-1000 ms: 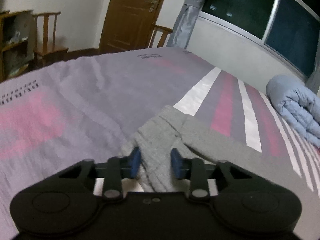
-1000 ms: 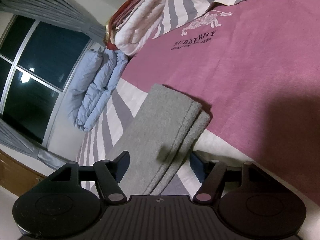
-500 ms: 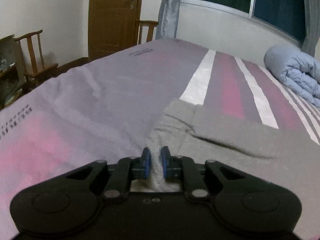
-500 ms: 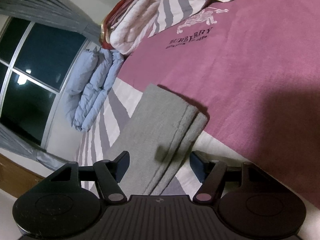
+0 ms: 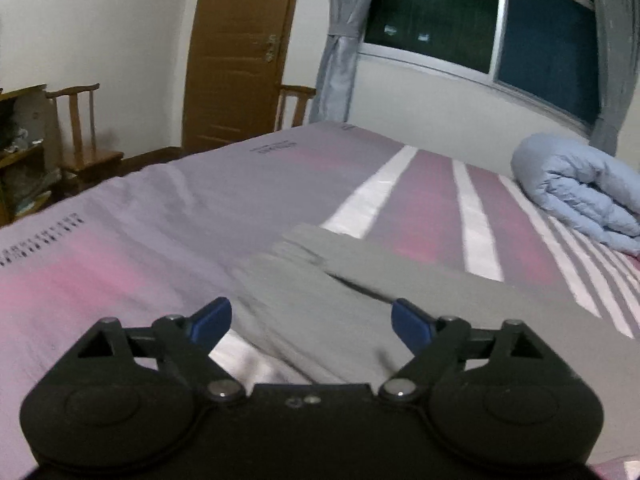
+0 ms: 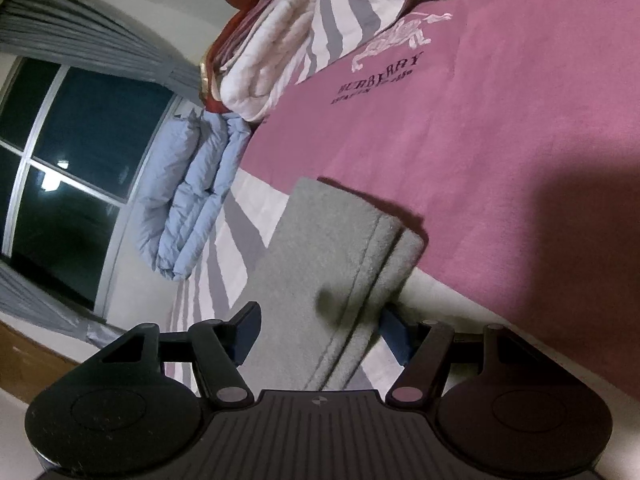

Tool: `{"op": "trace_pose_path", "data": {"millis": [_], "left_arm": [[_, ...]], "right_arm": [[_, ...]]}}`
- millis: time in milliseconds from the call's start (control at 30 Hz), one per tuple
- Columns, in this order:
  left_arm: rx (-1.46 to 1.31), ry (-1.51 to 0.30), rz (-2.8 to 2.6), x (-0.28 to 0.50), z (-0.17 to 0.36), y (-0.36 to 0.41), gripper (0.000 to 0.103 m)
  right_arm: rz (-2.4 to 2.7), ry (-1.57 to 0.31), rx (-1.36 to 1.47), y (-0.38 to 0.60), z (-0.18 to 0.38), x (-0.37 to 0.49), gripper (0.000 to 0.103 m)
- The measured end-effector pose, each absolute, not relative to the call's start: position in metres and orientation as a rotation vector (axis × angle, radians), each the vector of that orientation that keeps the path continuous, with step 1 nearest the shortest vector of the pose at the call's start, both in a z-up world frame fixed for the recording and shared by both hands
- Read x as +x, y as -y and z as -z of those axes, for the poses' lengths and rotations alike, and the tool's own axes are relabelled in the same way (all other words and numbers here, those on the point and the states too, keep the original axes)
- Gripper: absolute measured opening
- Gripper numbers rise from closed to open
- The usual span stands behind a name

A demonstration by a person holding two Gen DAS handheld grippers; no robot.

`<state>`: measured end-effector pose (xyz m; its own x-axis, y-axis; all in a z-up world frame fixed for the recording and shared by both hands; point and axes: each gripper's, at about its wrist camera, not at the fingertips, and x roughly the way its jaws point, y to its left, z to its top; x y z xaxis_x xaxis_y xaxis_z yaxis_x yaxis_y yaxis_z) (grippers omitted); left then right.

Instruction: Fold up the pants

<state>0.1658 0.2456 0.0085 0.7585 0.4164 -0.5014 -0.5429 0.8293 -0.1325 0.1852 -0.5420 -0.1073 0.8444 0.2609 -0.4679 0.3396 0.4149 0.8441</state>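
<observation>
Your left gripper [image 5: 311, 322] is spread wide, its blue fingertips [image 5: 211, 317] apart and clamping nothing, poised just above the grey pants [image 5: 360, 304]. The pants lie flat on the striped bedspread [image 5: 160, 216], folded lengthwise so one leg stacks on the other. From the left wrist view, the bunched end of the pants sits just ahead of the fingertips, with a fold ridge running off to the right. To the left of the pants the bedspread runs bare to the bed's edge; ahead it stays bare up to the far edge.

Your right gripper [image 6: 316, 326] is likewise spread wide and holds nothing, its fingers straddling the pants' width [image 6: 320, 264]. Here the pants end in a squared edge, two layers showing along the right side, that end lying at the border of the pink panel [image 6: 480, 140] with its printed logo.

A rolled pale-blue duvet [image 5: 584, 184] rests along the window side of the bed, well apart from the pants. A stack of folded white bedding [image 6: 264, 64] sits beyond it. Off the bed stand a wooden chair [image 5: 80, 128], a door [image 5: 236, 52] and a curtained window [image 5: 480, 16].
</observation>
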Motion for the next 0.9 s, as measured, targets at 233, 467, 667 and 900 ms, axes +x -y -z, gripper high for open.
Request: {"op": "trace_pose_path", "data": {"millis": [233,467,667,900], "left_arm": [[-0.293,-0.453,-0.561,0.165,0.014,-0.212,0.082],[-0.344,-0.489,-0.600,0.159,0.027,-0.224,0.087],[-0.388,-0.470,-0.651,0.141,0.024,-0.242,0.089],[-0.437,-0.472,-0.692,0.128,0.021,-0.266,0.091]], "right_arm": [[0.122,-0.640,1.202,0.546,0.109,0.191,0.054],[0.152,-0.704,1.120,0.547,0.116,0.196,0.012],[0.081,-0.610,0.908,0.518,0.076,0.197,0.010],[-0.062,-0.536,0.794,0.443,0.017,0.228,0.010]]}}
